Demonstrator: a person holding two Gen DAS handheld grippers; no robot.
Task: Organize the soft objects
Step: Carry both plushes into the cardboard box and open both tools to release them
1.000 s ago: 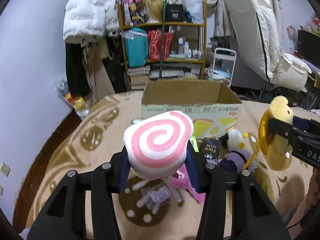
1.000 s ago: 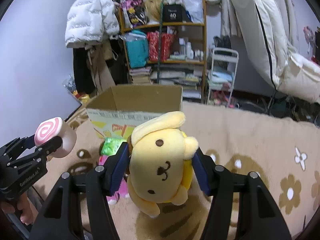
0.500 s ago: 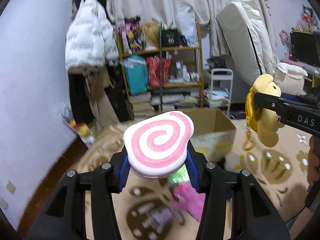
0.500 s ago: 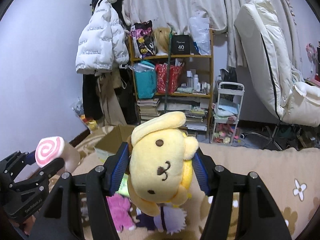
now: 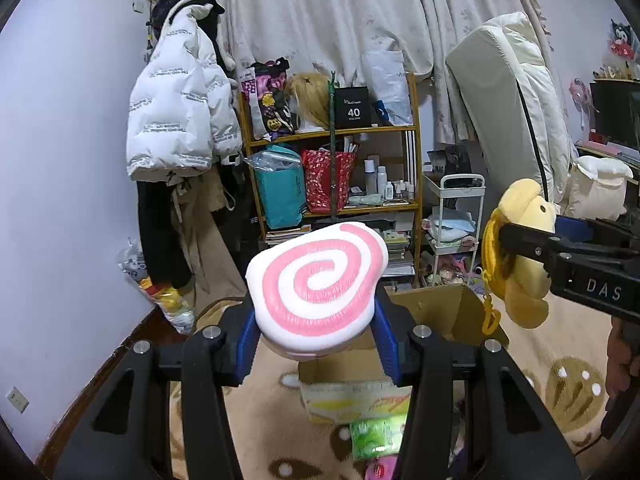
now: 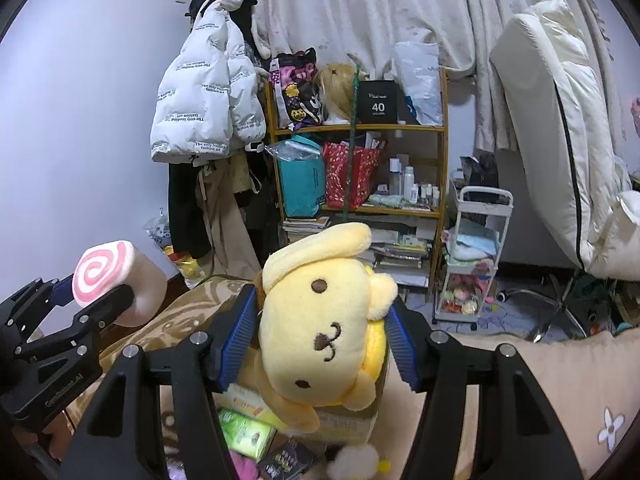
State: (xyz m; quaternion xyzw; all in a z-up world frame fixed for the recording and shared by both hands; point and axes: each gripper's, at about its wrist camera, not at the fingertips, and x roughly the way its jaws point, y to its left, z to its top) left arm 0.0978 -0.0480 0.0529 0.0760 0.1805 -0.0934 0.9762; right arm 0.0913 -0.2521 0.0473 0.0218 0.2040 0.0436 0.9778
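Plush dog (image 6: 324, 332), yellow, sits clamped in our right gripper (image 6: 322, 344), jaws pressing both its sides, held in the air above the cardboard box (image 5: 440, 312) on the rug. Swirl cushion (image 5: 316, 284), pink and white, is gripped the same way by our left gripper (image 5: 316, 344), left of the dog. Green packet (image 5: 376, 438) lies on the rug (image 5: 256, 408) near the box.

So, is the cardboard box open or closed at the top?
Open: the cardboard box has its flaps standing up and its brown inner wall shows. What it contains cannot be seen.
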